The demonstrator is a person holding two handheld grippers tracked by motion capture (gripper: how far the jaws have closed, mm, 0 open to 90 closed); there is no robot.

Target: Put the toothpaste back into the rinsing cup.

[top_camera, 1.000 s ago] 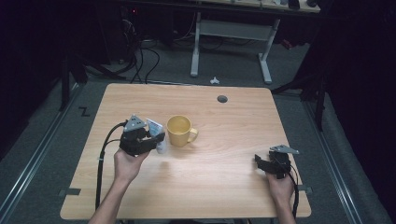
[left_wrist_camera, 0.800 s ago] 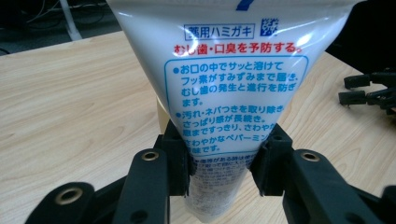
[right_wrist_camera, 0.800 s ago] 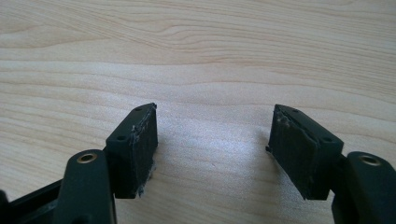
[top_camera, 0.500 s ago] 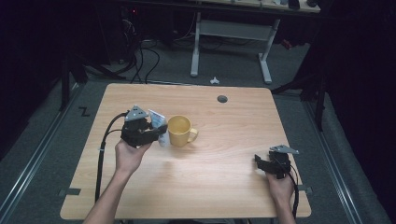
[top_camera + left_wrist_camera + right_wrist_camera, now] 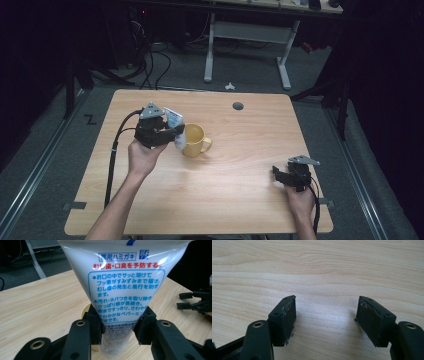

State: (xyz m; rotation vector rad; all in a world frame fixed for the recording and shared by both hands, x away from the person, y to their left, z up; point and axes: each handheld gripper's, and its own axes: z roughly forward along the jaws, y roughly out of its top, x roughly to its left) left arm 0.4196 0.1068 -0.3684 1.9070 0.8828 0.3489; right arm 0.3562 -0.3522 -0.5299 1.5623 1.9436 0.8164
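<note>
Two hand-held grippers, one toothpaste tube.
Your left hand-held gripper [image 5: 172, 134] clamps the white toothpaste tube [image 5: 125, 285] just above the yellow mug [image 5: 195, 140]; your right hand-held gripper [image 5: 327, 322] rests with jaws apart, holding nothing, on the wooden desk [image 5: 240, 190] in a dark room.
</note>
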